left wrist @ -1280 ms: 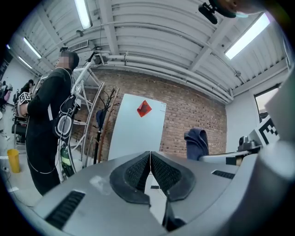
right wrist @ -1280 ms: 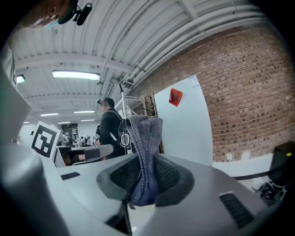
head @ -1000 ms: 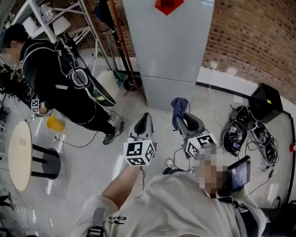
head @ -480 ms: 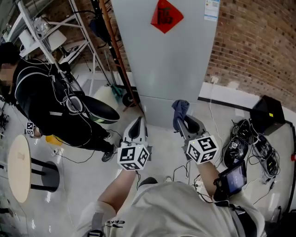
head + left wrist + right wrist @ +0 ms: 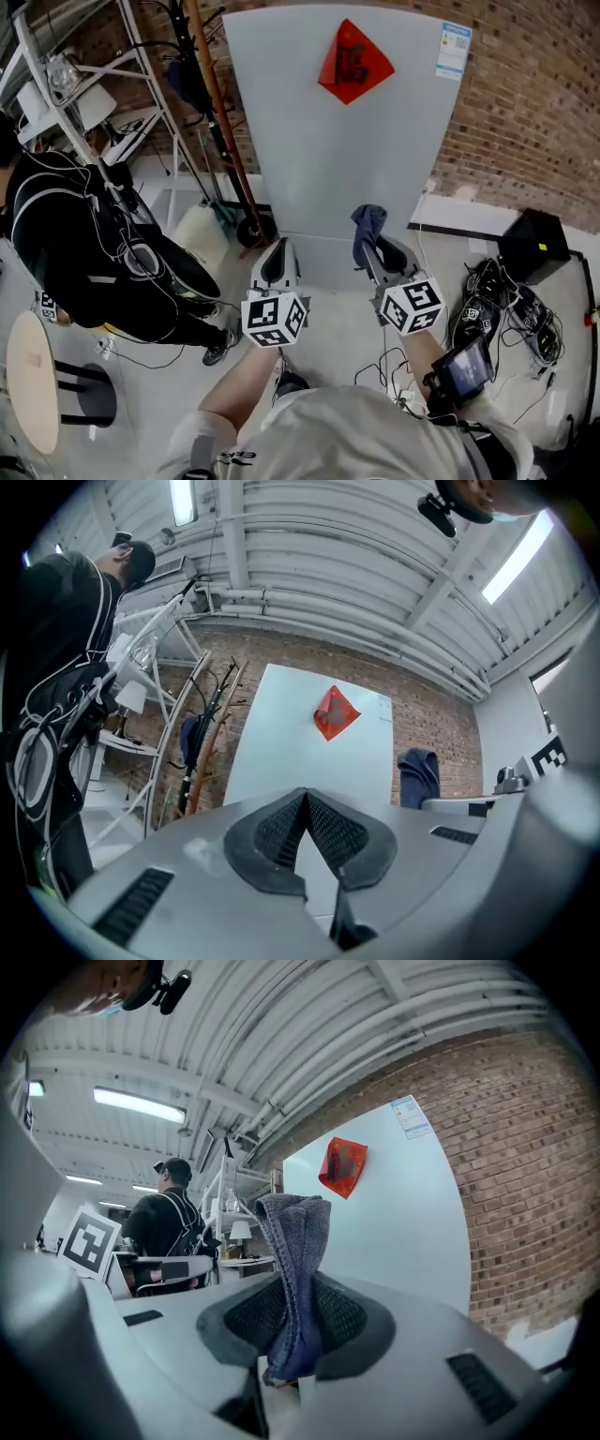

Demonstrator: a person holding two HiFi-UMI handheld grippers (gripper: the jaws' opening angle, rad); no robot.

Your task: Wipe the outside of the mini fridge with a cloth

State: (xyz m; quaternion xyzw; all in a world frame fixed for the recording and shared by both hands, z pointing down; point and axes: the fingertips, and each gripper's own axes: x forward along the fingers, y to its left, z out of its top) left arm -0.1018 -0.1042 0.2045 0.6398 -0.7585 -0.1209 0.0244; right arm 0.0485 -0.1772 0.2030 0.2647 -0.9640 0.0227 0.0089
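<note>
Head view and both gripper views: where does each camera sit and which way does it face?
Head view: on the person's head, looking steeply down at the fridge front and floor; shows both forearms, the left gripper and right gripper.
Left gripper view: on the left gripper, facing up along its shut, empty jaws toward the fridge and ceiling.
Right gripper view: on the right gripper, facing up along jaws shut on the blue cloth, fridge behind.
Shared: all show the fridge's red diamond sticker.
</note>
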